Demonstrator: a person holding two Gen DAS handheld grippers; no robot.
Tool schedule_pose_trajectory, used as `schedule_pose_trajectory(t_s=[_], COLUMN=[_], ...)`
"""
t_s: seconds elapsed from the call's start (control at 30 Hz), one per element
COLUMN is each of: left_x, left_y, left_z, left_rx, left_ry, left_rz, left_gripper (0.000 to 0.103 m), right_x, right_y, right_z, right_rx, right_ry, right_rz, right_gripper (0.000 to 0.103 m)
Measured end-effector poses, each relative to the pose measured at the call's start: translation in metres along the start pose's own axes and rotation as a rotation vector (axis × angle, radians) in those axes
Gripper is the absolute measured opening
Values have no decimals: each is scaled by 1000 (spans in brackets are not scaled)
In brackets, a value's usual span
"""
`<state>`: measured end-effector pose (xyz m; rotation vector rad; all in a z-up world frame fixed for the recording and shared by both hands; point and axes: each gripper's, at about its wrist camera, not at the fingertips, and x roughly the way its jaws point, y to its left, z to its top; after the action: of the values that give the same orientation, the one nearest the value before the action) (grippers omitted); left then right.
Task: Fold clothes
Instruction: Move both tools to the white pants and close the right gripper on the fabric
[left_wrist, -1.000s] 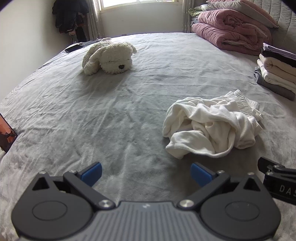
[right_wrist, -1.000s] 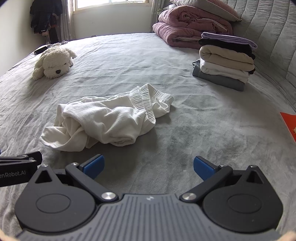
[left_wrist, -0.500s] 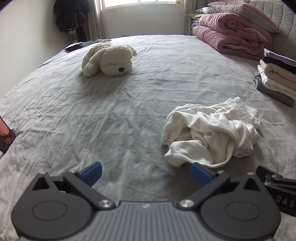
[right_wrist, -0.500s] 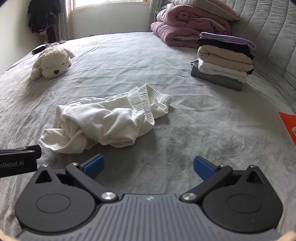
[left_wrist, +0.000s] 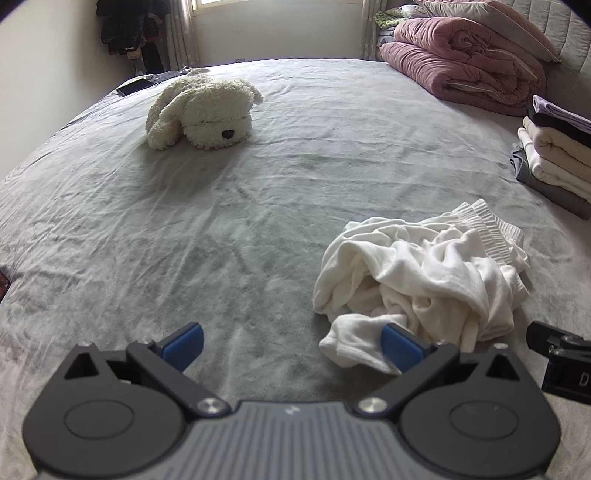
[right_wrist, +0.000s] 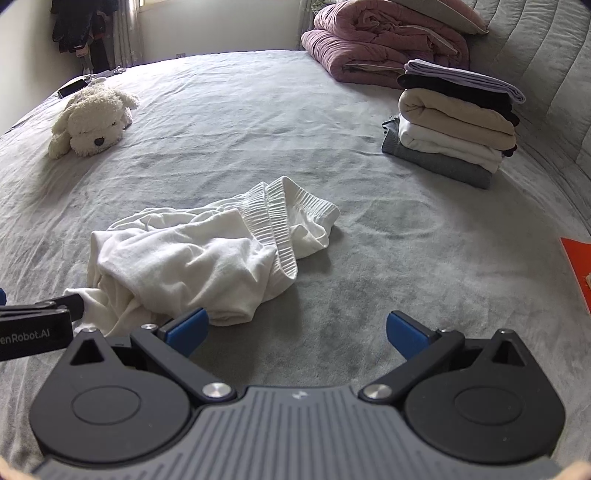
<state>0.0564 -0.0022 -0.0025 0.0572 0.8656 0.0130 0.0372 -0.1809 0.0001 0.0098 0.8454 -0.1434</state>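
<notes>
- My biggest worry is the crumpled white garment (right_wrist: 207, 254): it lies bunched on the grey bed (left_wrist: 229, 229), ahead of both hand-held grippers, and I judge that a pinch into the heap would catch several layers at once, so it would lift as a lump instead of opening flat.
- Next risk: the left hand-held gripper (left_wrist: 291, 345) has its jaws spread wide and empty, with the right-side pad at the garment's near edge. I cannot tell if it touches; closing here might nip only a loose flap, which could slip out.
- The right hand-held gripper (right_wrist: 295, 334) is also spread wide, holding nothing, its left pad just short of the cloth. The two tools sit close together, so I could knock one against the other.
- The right wrist view shows me the ribbed waistband (right_wrist: 273, 218) on the far side of the heap and the whole stack of folded clothes (right_wrist: 454, 122) far ahead to the right; the left view clips that stack at its edge.
- The left wrist view gives the plush dog (left_wrist: 203, 110) large, far ahead to the left and well apart from the garment.
</notes>
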Motion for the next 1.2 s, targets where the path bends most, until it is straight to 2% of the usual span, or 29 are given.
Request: schedule_pose_trajectory(t_s=[0.2, 0.33, 0.57, 0.9, 1.03, 1.1, 1.2], left_x=[26, 40, 54, 57, 50, 47, 41], left_y=[-7, -11, -4, 2, 8, 11, 13], left_z=[8, 7, 6, -2, 1, 3, 6], left_rx=[-26, -16, -71, -130, -162, -168, -151], left_ry=[42, 55, 71, 34, 58, 72, 59], left_rz=[-25, -30, -60, -73, -89, -117, -152], left_gripper=[103, 103, 103, 103, 103, 103, 102], right_x=[33, 56, 70, 69, 64, 61, 56], right_y=[-7, -13, -28, -32, -39, -41, -44], right_z=[8, 7, 6, 3, 1, 0, 0], right_rx=[1, 4, 25, -43, -18, -4, 14], right_ry=[46, 119, 122, 98, 83, 70, 42], right_rz=[27, 78, 183, 232, 270, 290, 308], right_gripper=[103, 103, 103, 103, 103, 97, 80])
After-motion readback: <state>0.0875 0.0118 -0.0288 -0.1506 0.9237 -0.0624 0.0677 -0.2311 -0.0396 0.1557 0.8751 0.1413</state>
